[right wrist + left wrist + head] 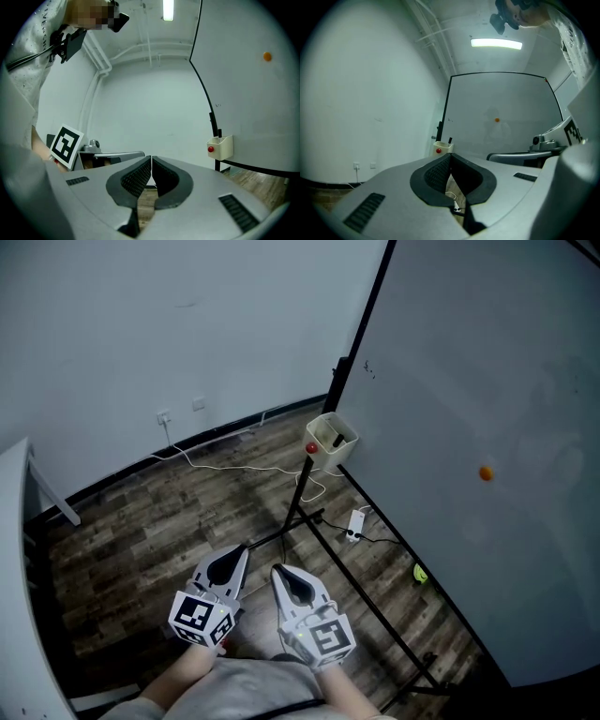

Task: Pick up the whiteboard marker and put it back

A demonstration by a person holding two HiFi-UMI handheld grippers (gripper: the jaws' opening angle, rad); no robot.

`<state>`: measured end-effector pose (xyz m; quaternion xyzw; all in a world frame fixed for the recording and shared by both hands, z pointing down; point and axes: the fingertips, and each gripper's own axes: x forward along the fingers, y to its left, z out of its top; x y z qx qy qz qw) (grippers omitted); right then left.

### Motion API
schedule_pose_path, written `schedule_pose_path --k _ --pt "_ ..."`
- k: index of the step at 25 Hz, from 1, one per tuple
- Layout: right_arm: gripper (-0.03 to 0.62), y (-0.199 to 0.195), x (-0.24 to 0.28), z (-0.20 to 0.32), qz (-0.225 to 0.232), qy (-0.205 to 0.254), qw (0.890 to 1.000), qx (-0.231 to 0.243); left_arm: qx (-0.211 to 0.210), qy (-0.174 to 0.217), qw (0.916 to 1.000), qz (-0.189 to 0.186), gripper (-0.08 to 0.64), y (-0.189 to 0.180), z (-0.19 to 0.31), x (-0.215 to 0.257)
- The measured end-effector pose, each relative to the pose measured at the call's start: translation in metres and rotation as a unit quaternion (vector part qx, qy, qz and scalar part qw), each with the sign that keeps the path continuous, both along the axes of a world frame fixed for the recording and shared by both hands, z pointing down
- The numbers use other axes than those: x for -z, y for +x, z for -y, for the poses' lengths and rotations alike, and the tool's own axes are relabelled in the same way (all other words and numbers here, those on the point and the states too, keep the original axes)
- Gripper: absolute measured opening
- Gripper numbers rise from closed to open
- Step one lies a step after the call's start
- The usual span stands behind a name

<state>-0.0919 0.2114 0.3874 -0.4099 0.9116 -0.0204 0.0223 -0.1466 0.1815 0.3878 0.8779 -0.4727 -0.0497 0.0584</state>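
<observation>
A dark whiteboard marker (337,440) stands upright in a cream holder box (331,442) fixed to the lower left corner of the whiteboard (469,409). The left gripper view shows the marker (450,140) poking out of that box (443,149) straight beyond the jaws. My left gripper (239,557) and right gripper (281,573) hang side by side low over the wooden floor, well short of the box. Both are shut and hold nothing. The left gripper (450,155) and the right gripper (151,160) each show their pads pressed together at the tips.
A red magnet (311,448) sits on the box front and an orange magnet (485,472) on the board. The board's black stand legs (375,606), a power strip (355,524) with white cable and a small green object (420,573) lie on the floor. A white table edge (14,549) stands at left.
</observation>
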Motion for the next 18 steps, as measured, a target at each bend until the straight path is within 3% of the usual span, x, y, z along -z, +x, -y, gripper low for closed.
schedule_pose_path --k 8,18 --pt "0.02 0.013 -0.014 0.028 -0.02 -0.03 0.999 -0.031 -0.045 -0.015 0.9989 -0.005 0.015 0.021 0.025 -0.02" --pt "0.02 0.03 -0.02 0.102 -0.026 -0.015 0.999 -0.033 -0.068 -0.024 0.9973 -0.005 0.015 0.051 0.097 -0.031"
